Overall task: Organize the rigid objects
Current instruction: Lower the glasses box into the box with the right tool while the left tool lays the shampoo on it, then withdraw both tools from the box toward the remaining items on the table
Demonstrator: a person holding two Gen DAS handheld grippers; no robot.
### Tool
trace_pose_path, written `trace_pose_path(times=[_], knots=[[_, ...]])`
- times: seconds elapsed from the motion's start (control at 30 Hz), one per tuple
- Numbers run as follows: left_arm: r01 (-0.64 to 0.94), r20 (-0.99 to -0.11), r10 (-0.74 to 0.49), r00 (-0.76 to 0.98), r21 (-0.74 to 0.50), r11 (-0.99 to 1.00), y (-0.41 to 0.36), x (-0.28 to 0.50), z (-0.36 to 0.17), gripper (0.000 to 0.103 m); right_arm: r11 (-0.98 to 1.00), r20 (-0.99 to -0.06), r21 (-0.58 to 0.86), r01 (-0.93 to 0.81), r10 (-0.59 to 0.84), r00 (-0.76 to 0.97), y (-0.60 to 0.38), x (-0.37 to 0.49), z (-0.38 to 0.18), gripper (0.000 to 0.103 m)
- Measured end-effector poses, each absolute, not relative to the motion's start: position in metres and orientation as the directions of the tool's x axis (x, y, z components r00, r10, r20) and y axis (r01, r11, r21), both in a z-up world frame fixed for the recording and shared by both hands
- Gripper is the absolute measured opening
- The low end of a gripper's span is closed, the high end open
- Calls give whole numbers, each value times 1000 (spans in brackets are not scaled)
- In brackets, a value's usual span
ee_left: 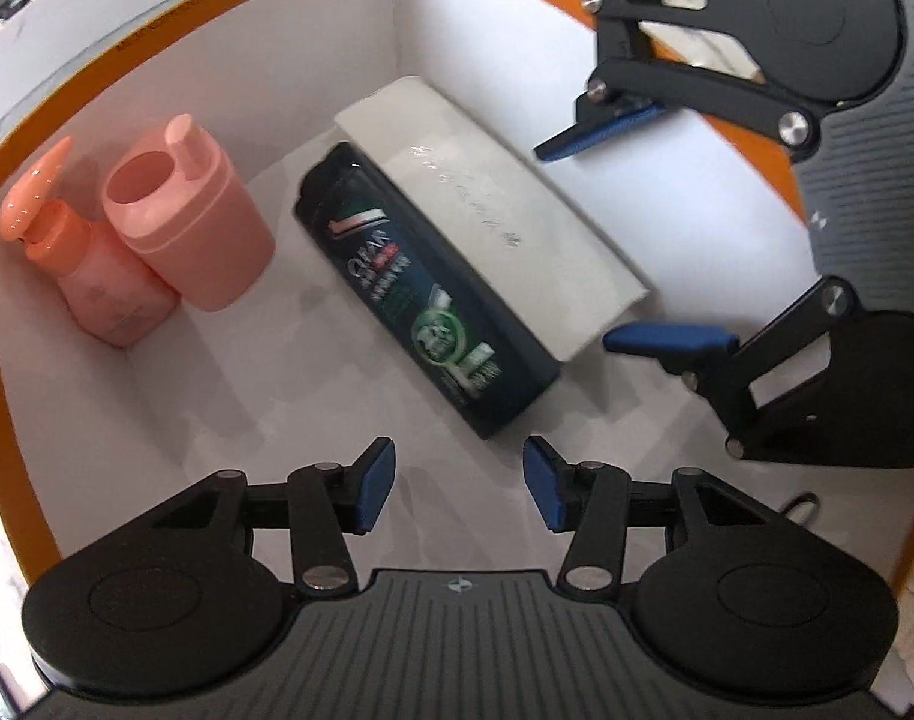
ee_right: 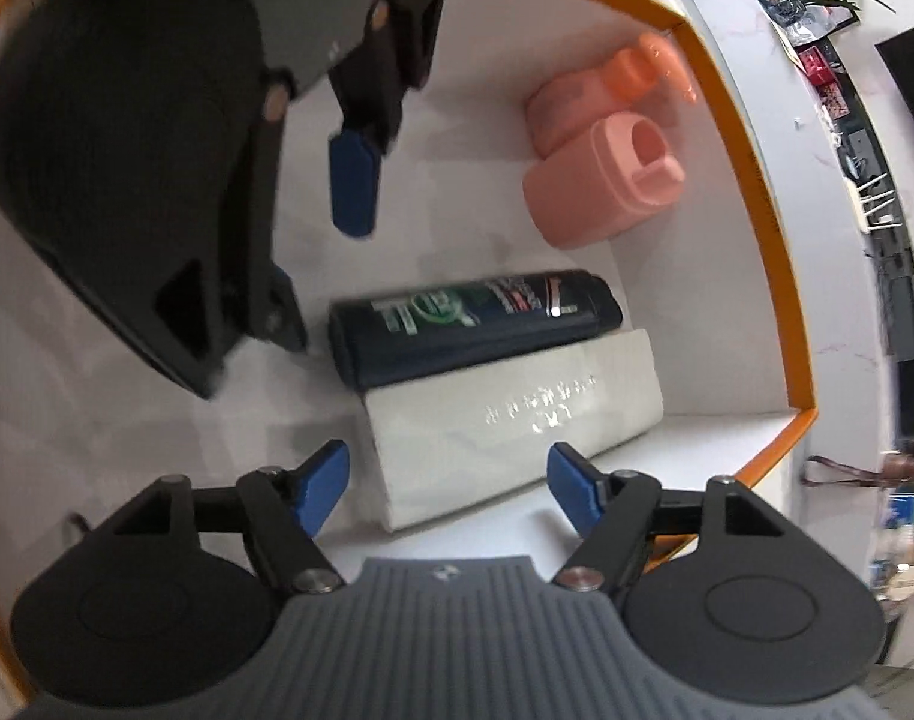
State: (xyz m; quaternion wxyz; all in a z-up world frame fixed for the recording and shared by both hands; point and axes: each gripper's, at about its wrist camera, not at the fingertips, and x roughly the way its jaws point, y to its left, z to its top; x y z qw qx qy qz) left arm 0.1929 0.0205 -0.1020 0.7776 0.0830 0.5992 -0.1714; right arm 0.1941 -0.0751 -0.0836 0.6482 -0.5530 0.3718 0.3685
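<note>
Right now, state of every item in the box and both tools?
dark shampoo bottle: lying flat, cap shut, against the white pack
white pack: lying flat by the wall
pink pump bottle: upright in the corner
pink container: upright, top open
left tool: open, empty
right tool: open, empty

Orange-rimmed white box point(ee_left: 157, 42), dark shampoo bottle point(ee_left: 421, 294) lying beside white pack point(ee_left: 493, 204), two pink containers point(ee_left: 187, 222) far left, left tool point(ee_left: 457, 483) open and empty, right tool point(ee_left: 625, 234) open at right

Shampoo bottle point(ee_left: 424, 300) beside pack point(ee_left: 493, 204), in box point(ee_left: 313, 60)
</note>
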Motion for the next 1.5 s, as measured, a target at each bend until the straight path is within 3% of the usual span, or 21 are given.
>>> trace_pose_path(times=[0.33,0.47,0.97,1.13,1.37,1.5], knots=[[366,-950,-157,269,-50,929,26,201,-101,32,132,-837,-528,-839,85,540,-77,195,-89,69],[375,-940,-185,286,-68,924,27,207,-98,26,137,-839,-522,-842,95,536,-79,193,-88,67],[347,-920,-196,338,-72,935,38,194,-66,26,233,-819,-514,-826,156,553,-85,183,-67,60],[376,-857,-244,453,-64,924,10,189,-25,39,405,-769,-479,-779,234,595,-105,175,-26,60],[455,-764,-346,544,-78,887,-20,165,21,40,731,-724,-330,-597,210,657,-168,164,18,63],[518,-742,-401,538,-85,851,-56,143,12,41,885,-738,-186,-426,160,656,-225,155,26,63]])
